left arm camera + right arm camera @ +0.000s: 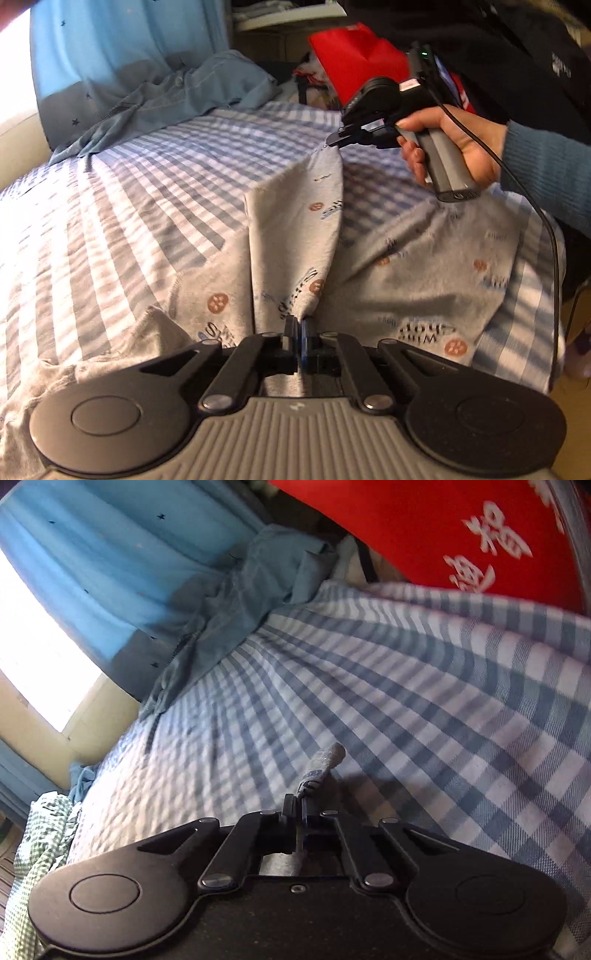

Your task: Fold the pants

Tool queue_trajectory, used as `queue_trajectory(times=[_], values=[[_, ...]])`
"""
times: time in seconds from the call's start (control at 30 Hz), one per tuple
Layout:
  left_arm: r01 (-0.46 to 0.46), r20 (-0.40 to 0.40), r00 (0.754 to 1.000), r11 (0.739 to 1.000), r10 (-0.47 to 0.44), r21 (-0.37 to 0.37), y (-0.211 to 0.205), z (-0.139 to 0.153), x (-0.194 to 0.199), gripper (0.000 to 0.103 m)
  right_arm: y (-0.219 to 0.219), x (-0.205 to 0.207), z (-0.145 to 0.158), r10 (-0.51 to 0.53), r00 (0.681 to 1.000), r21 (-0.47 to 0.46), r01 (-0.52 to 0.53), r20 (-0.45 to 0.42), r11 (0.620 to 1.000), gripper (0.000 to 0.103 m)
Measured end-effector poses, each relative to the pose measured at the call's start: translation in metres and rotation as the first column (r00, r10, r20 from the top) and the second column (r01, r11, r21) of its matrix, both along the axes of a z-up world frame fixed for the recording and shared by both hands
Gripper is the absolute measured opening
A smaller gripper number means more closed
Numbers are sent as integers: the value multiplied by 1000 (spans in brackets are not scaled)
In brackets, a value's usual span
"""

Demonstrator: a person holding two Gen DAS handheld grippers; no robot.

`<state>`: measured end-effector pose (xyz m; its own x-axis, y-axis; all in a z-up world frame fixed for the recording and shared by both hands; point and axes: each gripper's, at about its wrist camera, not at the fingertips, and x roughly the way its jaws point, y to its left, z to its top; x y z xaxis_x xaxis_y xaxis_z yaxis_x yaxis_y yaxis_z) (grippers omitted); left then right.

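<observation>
Nearest the left wrist camera, the left claw (298, 325) is sitting at six o'clock, clamped tight on a bunched edge of the pants (291, 240), with no gap showing between its pads. The pants are lying on the bed (122, 206): one grey printed leg is being lifted in a ridge running toward twelve o'clock, while the rest is spreading flat toward three and four o'clock on the checked sheet.

At the far end of that ridge, near one o'clock, the right claw (334, 140) is pinching the leg's tip, with a hand (458, 147) wrapped round its handle. The right wrist view is bearing this out: that claw (300, 805) is closed on a small roll of the grey cloth poking out past its pads.

Judging from this, the step in hand is carrying the raised leg over onto the other. To do it well, both claws should be moving together, keeping the cloth lightly taut so the ridge is not sagging, and laying the edges in line before letting go. The thin pinch at the right looks liable to slip.

Farther off, at eleven o'clock, a blue shirt (177, 96) is lying crumpled below a curtain (110, 40), and a red bag (354, 62) is sitting at twelve.
</observation>
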<state>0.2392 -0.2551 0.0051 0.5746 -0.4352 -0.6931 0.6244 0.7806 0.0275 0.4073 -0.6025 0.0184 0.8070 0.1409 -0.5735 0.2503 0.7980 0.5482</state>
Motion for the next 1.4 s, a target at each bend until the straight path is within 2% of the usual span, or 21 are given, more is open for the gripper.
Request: queue_trajectory(times=[0.17,0.27,0.37,0.47,0.6,0.7,0.8,0.97,1.13,1.23,1.3,1.4], values=[[15,25,1000,997,-13,-72,9,32,-12,1,-3,-30,61,43,992,-50,-37,122,998,1],[60,48,997,994,-56,-89,7,49,-25,1,-14,-71,96,59,979,-97,-41,194,994,1],[120,57,992,989,-115,-84,0,54,-41,1,-30,-123,110,37,977,-136,-8,212,991,1],[169,48,985,984,-167,-53,-11,42,-56,1,-48,-172,97,-15,983,-157,44,181,987,1],[200,10,980,980,-200,6,-26,13,-69,1,-72,-222,50,-118,990,-125,127,75,984,1],[197,-5,981,980,-196,29,-30,-3,-73,1,-82,-244,18,-167,986,-86,168,29,982,1],[186,-7,982,982,-186,32,-30,-7,-76,1,-85,-254,3,-186,982,-50,186,13,981,1],[176,25,984,984,-176,18,-27,6,-78,1,-81,-246,21,-166,983,-56,170,73,984,1],[183,37,982,983,-183,13,-28,10,-81,1,-72,-246,51,-114,977,-139,140,178,980,1],[201,7,979,979,-201,31,-30,1,-81,1,-71,-260,41,-120,981,-167,146,154,975,1],[212,-15,977,976,-212,46,-32,-9,-81,1,-73,-270,26,-138,985,-177,155,100,972,1],[218,-29,976,974,-216,59,-33,-19,-81,1,-81,-278,1,-180,983,-124,183,34,975,1]])
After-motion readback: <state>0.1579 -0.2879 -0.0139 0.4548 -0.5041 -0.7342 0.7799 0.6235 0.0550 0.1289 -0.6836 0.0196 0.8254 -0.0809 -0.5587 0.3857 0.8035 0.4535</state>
